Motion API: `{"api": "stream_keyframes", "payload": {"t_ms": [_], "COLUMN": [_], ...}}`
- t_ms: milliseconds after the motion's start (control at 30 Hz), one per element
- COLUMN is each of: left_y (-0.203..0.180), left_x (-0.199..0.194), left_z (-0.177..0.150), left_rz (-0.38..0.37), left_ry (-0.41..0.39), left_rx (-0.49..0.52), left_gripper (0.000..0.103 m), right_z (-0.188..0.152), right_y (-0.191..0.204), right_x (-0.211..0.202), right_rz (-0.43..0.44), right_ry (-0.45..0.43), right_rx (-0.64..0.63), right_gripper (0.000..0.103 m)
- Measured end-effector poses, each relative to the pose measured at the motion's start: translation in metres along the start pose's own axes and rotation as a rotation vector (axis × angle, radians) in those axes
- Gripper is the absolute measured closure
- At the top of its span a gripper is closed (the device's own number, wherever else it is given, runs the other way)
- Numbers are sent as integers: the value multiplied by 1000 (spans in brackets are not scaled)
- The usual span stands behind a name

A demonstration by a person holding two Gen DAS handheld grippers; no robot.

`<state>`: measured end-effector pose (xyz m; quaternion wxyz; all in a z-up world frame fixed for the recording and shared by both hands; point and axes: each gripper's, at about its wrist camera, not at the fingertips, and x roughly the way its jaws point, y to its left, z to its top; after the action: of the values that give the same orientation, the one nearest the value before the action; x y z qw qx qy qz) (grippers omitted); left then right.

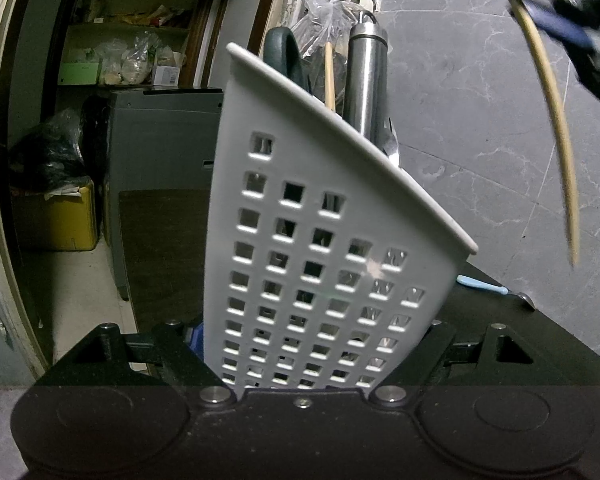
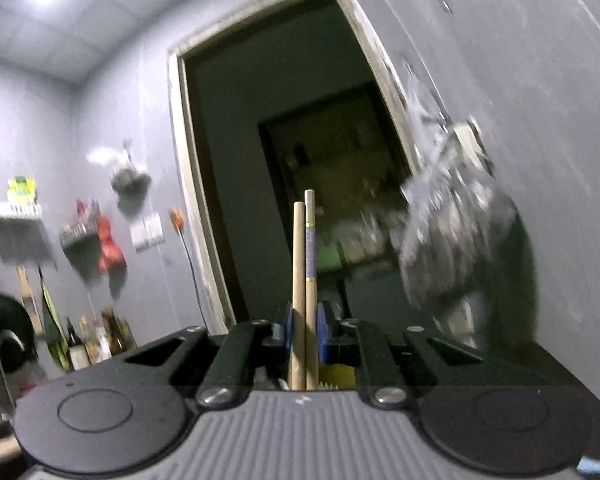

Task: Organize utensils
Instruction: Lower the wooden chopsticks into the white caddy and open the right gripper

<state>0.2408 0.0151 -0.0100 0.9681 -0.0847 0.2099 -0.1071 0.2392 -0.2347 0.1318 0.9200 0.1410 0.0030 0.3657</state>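
White perforated caddy: tilted, clamped in my left gripper, jaws closed on its lower walls. Contents I logged: steel handle, dark handle, one wooden stick. Chopsticks: a pair, pinched upright between my right gripper's blue pads; up at the caddy's right in the left view. Light-blue utensil: flat on the black counter, just behind the caddy.

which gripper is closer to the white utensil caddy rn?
Left. The left gripper is clamped on the white utensil caddy, its fingers on either side of the base. The right gripper holds the chopsticks up and to the right, apart from it.
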Motion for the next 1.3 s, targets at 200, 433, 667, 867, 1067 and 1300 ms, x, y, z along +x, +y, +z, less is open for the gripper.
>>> {"api": "stream_keyframes", "payload": {"t_ms": [200,433,667,867,1067,1300], "left_y": [0,2,4,3,3,3], "left_x": [0,0,-2,-2,-2,-2], "left_z": [0,0,0,0,0,0], "left_rz": [-1,-2,-5,-4,-4,-4], "left_ry": [0,0,0,0,0,0], "left_rx": [1,2,1,2,2,2], "left_gripper": [20,20,20,20,20,20], "right_z": [0,-21,-46,-61,-72,-83], "right_y": [9,13,9,5,6,8], "right_x": [40,62,65,58,49,34], "right_rz": [54,81,65,59,60,61], "right_ry": [-84,-145,-130,-84,-30,23], "right_rx": [10,52,51,48,12,-24], "right_gripper": [89,89,89,89,88,88]}}
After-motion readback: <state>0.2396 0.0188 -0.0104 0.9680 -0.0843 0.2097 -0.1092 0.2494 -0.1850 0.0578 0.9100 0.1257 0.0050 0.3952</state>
